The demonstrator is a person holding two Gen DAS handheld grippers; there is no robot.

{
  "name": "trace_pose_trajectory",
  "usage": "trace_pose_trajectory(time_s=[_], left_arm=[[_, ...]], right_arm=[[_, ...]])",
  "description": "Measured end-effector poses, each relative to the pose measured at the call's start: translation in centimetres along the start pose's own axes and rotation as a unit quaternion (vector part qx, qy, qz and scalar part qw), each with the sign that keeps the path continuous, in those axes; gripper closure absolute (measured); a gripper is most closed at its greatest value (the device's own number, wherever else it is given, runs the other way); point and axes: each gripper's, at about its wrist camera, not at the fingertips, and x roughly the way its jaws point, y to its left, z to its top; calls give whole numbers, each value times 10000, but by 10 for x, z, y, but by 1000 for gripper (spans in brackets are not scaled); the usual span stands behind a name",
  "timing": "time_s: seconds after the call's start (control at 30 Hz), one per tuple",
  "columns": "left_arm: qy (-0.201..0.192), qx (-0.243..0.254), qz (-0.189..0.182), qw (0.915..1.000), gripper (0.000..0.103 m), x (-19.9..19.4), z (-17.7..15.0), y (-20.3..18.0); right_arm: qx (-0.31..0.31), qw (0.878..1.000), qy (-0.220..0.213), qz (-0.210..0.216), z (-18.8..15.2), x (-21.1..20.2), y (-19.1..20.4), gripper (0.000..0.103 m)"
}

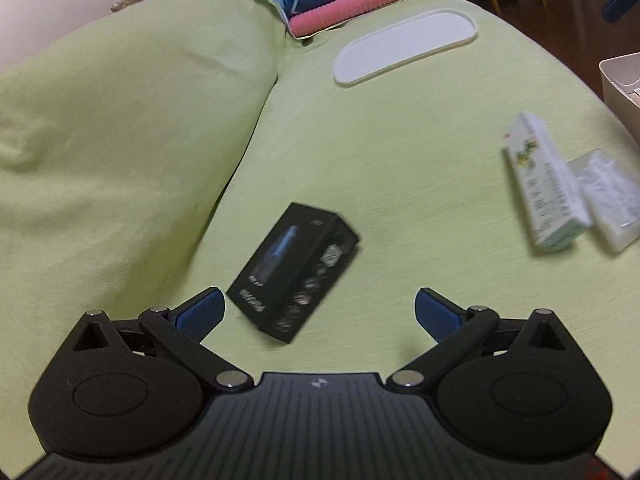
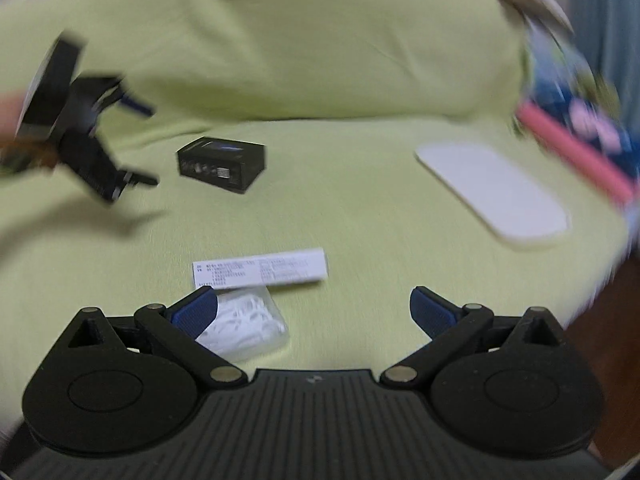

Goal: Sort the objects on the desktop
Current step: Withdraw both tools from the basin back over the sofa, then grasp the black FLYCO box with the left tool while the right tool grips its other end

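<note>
From the left wrist, the left gripper (image 1: 320,312), fingers apart, nears the black box (image 1: 294,272) mid-cushion, likely reaching to grasp; from the right wrist, the right gripper (image 2: 314,310), likewise apart and empty, hovers over the clear packet (image 2: 244,326) at the front edge, needing centring.

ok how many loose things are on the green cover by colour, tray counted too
black: 1, the black box
white: 2, the white printed box and the white tray
clear: 1, the clear packet of white bits
total: 4
</note>
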Motion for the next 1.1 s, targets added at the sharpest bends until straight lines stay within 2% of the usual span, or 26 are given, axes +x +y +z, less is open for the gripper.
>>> trace_pose_trajectory(time_s=[0.17,0.3,0.57,0.7,0.8,0.9,1.1], left_arm=[[262,294,45,9992,1,31,-13,28],[442,592,-56,9973,1,61,-19,47],[541,544,-629,9951,1,118,-12,78],[703,618,-1219,9881,1,142,-5,83],[826,643,-1493,9832,0,156,-3,85],[897,554,-1649,9806,0,164,-1,89],[1117,329,-1657,9793,4,158,0,87]], right_arm=[[-710,9972,-206,53,17,24,19,1],[-1076,9934,-385,31,25,44,29,1],[-1286,9899,-540,247,26,76,35,1],[-1475,9874,-546,186,24,90,31,1],[-1406,9886,-505,204,23,96,24,1],[-1353,9893,-523,184,23,97,23,1],[-1266,9902,-576,122,24,98,24,1]])
